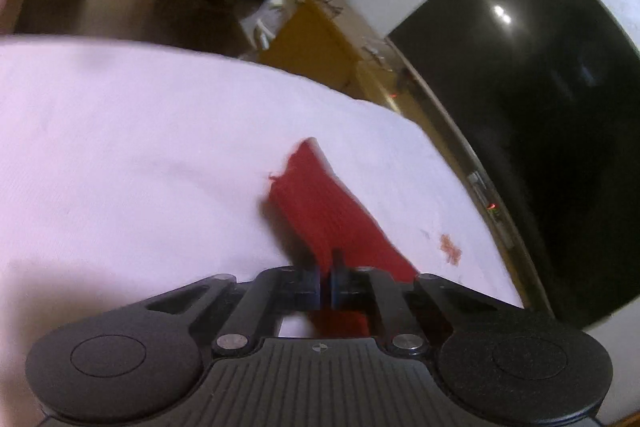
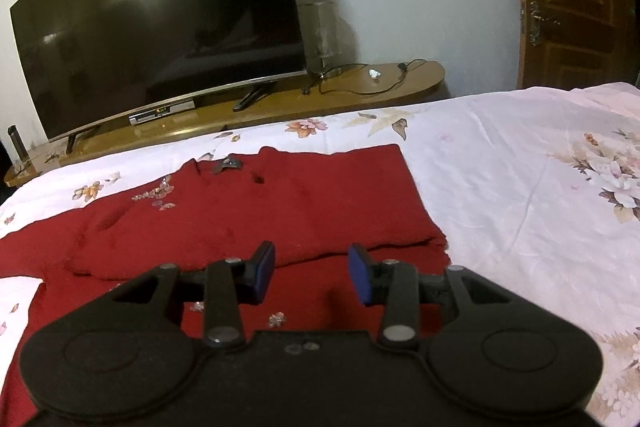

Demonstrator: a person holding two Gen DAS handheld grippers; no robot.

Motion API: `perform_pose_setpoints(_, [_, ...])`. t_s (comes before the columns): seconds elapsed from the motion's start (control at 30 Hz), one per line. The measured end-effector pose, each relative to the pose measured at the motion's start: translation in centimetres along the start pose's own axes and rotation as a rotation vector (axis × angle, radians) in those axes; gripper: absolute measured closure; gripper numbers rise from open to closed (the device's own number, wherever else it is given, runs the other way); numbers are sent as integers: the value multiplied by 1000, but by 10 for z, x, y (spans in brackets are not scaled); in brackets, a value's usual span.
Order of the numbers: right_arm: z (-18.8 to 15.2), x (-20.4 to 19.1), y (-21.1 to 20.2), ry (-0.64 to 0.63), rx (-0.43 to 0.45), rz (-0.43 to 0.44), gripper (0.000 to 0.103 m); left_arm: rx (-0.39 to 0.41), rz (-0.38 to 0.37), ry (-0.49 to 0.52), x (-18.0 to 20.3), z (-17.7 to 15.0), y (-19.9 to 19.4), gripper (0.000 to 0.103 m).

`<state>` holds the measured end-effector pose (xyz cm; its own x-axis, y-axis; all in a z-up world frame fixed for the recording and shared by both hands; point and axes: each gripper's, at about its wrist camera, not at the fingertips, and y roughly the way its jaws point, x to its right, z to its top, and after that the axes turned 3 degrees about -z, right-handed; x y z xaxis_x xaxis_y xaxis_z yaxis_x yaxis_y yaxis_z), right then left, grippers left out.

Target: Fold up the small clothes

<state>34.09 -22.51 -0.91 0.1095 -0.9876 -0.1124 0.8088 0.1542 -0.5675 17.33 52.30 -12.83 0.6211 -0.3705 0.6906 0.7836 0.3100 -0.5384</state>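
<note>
Here, left gripper (image 1: 326, 263) clamping red garment (image 1: 320, 203) edge

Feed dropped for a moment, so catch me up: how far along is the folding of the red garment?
Done: one flap of the red garment already lies folded over itself on the floral bedsheet. In hand: the left gripper is shut on a red fabric edge, lifted off the sheet. The right gripper hovers open over the fold line, gripping nothing. Left: bring the held edge across, then finish the remaining folds.
</note>
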Motion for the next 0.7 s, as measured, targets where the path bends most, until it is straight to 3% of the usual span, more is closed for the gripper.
perform_pose_setpoints(0.1, [1,1,-4,7,7,-13,63,-7,-7,63,4,-1,0,96])
perform_pose_setpoints(0.2, [3,6,-8,17,15,-22,63,-6,-9,51,8,1,-5,99])
perform_pose_setpoints(0.37, [3,16,-11,37,23,-37,63,8,-76,136,36,-9,-23,99])
perform_pose_setpoints(0.5, [0,28,-12,65,19,-44,63,-29,-177,300,92,-35,-31,99])
perform_pose_setpoints(0.7, [-6,45,-13,102,10,-45,63,-99,-309,555,192,-106,-41,99])
